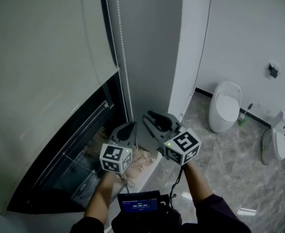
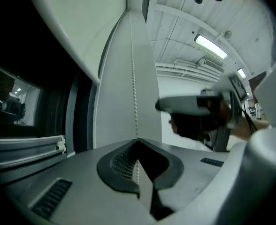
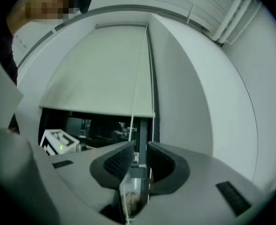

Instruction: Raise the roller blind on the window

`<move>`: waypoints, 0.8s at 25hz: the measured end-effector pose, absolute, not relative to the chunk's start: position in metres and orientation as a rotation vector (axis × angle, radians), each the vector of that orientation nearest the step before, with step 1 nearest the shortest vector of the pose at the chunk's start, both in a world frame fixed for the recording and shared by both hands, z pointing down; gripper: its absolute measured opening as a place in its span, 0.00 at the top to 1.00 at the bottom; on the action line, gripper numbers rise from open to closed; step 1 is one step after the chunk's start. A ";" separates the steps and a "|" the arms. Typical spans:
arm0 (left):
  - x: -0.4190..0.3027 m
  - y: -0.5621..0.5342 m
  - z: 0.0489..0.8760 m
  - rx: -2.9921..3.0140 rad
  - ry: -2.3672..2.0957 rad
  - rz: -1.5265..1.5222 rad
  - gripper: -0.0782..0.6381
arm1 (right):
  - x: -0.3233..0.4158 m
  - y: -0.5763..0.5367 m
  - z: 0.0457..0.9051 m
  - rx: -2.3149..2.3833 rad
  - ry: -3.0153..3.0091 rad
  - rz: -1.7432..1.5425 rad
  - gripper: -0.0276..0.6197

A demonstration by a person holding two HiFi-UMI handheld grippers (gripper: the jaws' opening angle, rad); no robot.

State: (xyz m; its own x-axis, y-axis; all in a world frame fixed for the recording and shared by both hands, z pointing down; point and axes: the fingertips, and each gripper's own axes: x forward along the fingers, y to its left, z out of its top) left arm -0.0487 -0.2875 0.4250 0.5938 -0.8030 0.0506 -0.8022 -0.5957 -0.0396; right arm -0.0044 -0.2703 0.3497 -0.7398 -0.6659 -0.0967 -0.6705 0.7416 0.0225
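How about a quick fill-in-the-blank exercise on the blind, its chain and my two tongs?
1. The left tongs are ____ on the bead chain.
2. The right tongs are ____, with their jaws apart.
3. The roller blind covers the ____ part of the window.
Missing words: shut; open; upper.

The floor is grey, shiny stone with pale streaks. A white toilet stands on it by the wall, and a second toilet stands near it. A small green thing sits between them.
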 end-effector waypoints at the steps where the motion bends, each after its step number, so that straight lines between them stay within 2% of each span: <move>1: -0.049 -0.288 0.434 -2.795 1.410 -0.122 0.88 | -0.007 -0.272 0.327 -1.081 2.842 0.139 0.84; 8: -0.052 -0.291 0.460 -2.787 1.391 -0.191 0.88 | -0.051 -0.280 0.231 -1.021 2.791 0.431 0.84; 12: -0.051 -0.288 0.459 -2.790 1.380 -0.194 0.88 | -0.059 -0.292 0.220 -1.063 2.784 0.388 0.84; 15: -0.049 -0.286 0.458 -2.792 1.386 -0.193 0.88 | -0.055 -0.294 0.218 -1.078 2.767 0.381 0.92; 20: -0.048 -0.280 0.448 -2.761 1.338 -0.185 0.88 | -0.049 -0.293 0.217 -1.202 2.710 0.613 0.93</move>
State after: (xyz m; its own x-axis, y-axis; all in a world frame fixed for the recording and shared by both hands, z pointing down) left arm -0.0482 -0.2799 0.4480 0.6144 -0.7851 0.0784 -0.7769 -0.6193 -0.1135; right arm -0.0490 -0.2933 0.2171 -0.6792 -0.6855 -0.2625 -0.7317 0.6038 0.3163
